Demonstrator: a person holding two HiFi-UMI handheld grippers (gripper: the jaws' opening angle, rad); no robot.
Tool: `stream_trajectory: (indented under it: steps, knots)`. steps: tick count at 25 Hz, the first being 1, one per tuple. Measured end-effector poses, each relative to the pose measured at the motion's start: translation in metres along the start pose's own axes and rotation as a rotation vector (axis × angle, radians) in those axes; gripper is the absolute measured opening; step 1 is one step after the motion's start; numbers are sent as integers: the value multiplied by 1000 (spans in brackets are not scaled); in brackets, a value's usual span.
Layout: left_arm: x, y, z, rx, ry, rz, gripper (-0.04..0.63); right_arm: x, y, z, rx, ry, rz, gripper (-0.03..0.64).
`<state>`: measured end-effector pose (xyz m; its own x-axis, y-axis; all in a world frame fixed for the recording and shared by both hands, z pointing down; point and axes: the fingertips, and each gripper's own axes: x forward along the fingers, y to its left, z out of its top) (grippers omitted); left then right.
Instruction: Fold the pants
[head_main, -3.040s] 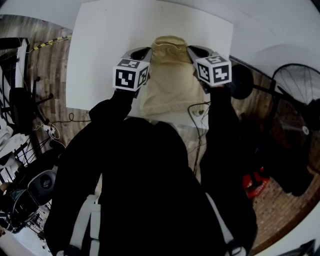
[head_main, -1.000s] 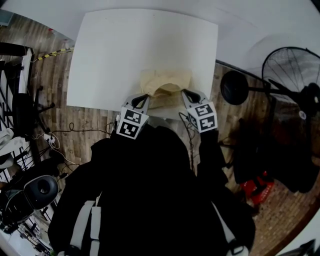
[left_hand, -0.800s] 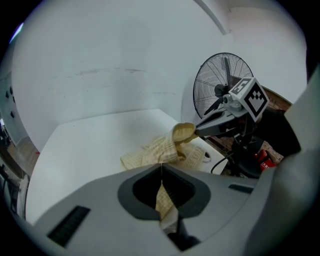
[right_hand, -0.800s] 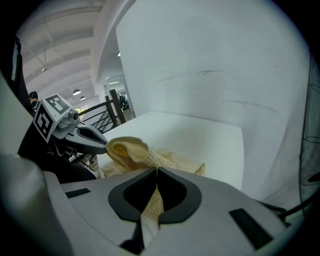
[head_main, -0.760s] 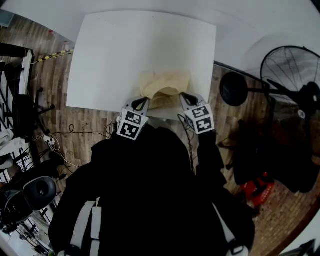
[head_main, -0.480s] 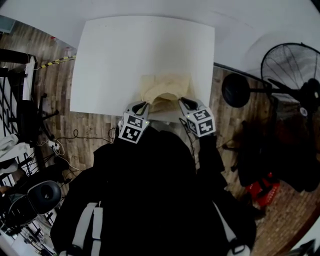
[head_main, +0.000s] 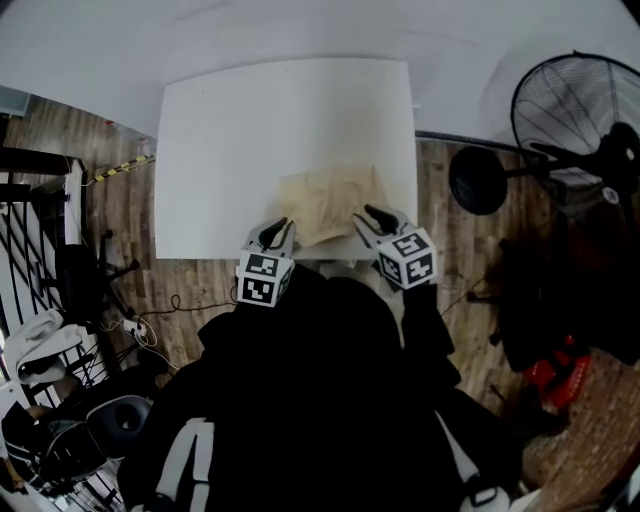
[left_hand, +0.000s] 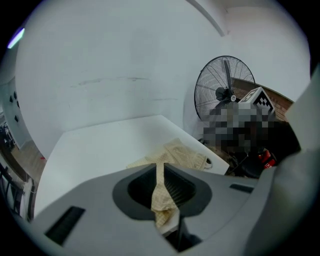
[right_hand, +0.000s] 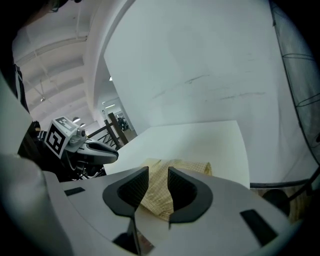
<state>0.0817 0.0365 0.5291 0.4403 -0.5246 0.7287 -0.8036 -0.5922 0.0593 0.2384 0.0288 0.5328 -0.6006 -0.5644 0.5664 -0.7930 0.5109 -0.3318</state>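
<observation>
Head view: shows beige pants (head_main: 328, 200) lying in a folded heap on the white table (head_main: 270, 120), toward its near right corner and close to the near edge. Puts the left hand-held gripper (head_main: 277, 229) at the heap's near left corner and the right hand-held gripper (head_main: 371, 214) at its near right corner, both at the table edge. Records a fan (head_main: 585, 110) standing on the wood floor (head_main: 120, 210) off the table's right side. Left gripper view: finds the left hand-held gripper (left_hand: 160, 170) clamped on a narrow strip of the pants (left_hand: 175, 152), with more cloth bunched behind the pads and the rest lying on the table (left_hand: 95, 145) beyond. Catches the fan (left_hand: 225, 87) past the table's far corner. Right gripper view: finds the right hand-held gripper (right_hand: 158, 175) with jaws apart, just been opening; pants (right_hand: 156, 197) seen in the gap, pads not pressing on them. Shows the left hand-held gripper (right_hand: 112, 154) off to the left, beside the table (right_hand: 200, 140).
</observation>
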Motion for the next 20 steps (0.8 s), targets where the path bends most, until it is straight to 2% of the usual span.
stream_trajectory:
  steps: [4, 8, 13, 16, 20]
  knots:
    - [1, -6, 14, -31, -33, -9, 28, -7, 0, 8, 35, -31, -33, 103]
    - [-1, 0, 29, -43, -65, 2, 28, -4, 7, 26, 61, -78, -17, 103]
    - [-6, 7, 59, -90, -156, 21, 28, -2, 15, 50, 28, -126, -28, 102]
    - [-13, 12, 82, -102, -223, 36, 26, -6, 20, 75, 19, -199, -37, 101]
    - [-19, 9, 113, -125, -318, 20, 8, -18, 17, 106, 21, -312, -56, 16]
